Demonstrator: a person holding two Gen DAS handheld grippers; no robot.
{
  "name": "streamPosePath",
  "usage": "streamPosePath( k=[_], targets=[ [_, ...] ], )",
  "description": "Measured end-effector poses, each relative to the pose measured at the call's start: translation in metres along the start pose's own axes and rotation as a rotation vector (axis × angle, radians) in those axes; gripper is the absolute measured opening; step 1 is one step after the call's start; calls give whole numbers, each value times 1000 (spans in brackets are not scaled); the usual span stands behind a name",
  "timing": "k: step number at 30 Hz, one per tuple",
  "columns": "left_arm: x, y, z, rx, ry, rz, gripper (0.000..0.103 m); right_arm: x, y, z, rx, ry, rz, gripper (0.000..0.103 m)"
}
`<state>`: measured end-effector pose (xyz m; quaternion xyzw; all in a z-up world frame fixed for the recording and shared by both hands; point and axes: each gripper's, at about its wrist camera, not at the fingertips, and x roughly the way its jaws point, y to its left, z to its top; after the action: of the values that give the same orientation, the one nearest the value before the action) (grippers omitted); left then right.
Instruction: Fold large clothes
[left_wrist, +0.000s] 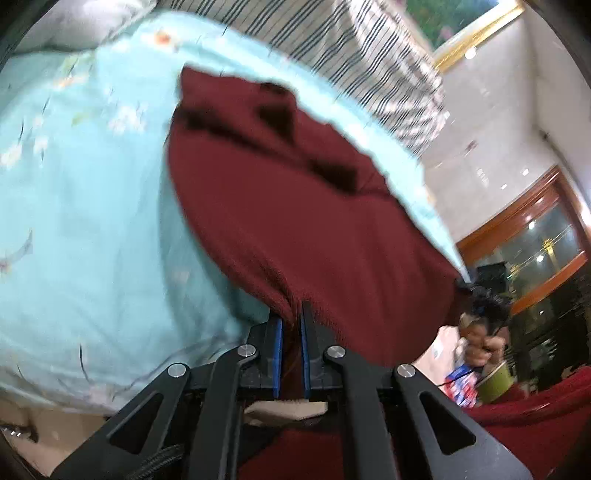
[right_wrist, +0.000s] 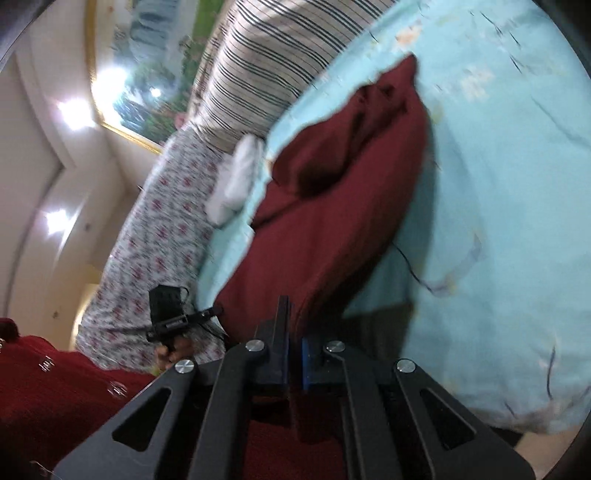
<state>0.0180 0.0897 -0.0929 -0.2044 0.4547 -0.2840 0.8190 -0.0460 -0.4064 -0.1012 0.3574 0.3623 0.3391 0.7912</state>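
The left tongs (left_wrist: 291, 317) are closed down to a narrow slit, and a bunched edge of the dark red garment (left_wrist: 295, 206) is pinched between their blue pads (left_wrist: 277, 354). In the left wrist view the garment runs away from that pinch in a broad sheet, lifted at the near end and lying further off on the pale blue bed cover (left_wrist: 92, 206), where it bunches into dark folds. The right tongs (right_wrist: 295, 332) are likewise drawn nearly together on another edge of the garment (right_wrist: 332, 229), the cloth passing between the fingers, with a blue pad (right_wrist: 306, 363) showing on one side. In the right wrist view the garment rises from the grip and stretches over the bed cover (right_wrist: 498, 184), ending in a rumpled, folded-over heap at its far end. The cover is printed with faint flowers and birds. Beyond the garment lies a striped cloth (left_wrist: 369, 55) along the far side of the bed, and the right wrist view shows a white bundle (right_wrist: 236, 181) just beside the garment, near a flower-patterned cloth (right_wrist: 155, 236). Each camera catches the other tongs at the edge of its picture, blurred and held in a hand. A gold-framed painting (right_wrist: 147, 74) hangs on the wall. Both views are blurred.
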Motion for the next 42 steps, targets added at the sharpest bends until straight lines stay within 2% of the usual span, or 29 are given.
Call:
streamPosePath(
  k=[5, 11, 13, 15, 19, 21, 25, 29, 34, 38, 42],
  targets=[
    [-18, -17, 33, 18, -113, -28, 6, -5, 23, 32, -20, -92, 62, 5],
    [-30, -16, 97, -15, -264, -67, 6, -1, 34, 91, -44, -193, 66, 5],
    [-26, -12, 120, -38, -284, -65, 6, 6, 32, 111, -47, -212, 56, 5],
    [-18, -8, 148, -56, -307, -70, 6, 18, 27, 138, -43, -231, 20, 5],
    [20, 9, 199, -71, -308, -16, 6, 45, 9, 184, -21, -233, -63, 5],
    [42, 28, 217, -107, -298, 16, 6, 67, -7, 209, -5, -214, -160, 5],
    [92, 77, 247, -210, -260, 63, 6, 101, -42, 236, 49, -159, -299, 5],
    [128, 110, 251, -264, -208, 93, 6, 125, -76, 242, 111, -99, -375, 5],
    [134, 121, 243, -287, -181, 61, 9, 124, -90, 239, 156, -93, -360, 7],
    [109, 85, 225, -191, -179, 44, 14, 105, -65, 231, 104, -142, -393, 10],
    [122, 31, 204, -60, -96, -36, 15, 101, -16, 217, -39, -166, -372, 10]
  ],
)
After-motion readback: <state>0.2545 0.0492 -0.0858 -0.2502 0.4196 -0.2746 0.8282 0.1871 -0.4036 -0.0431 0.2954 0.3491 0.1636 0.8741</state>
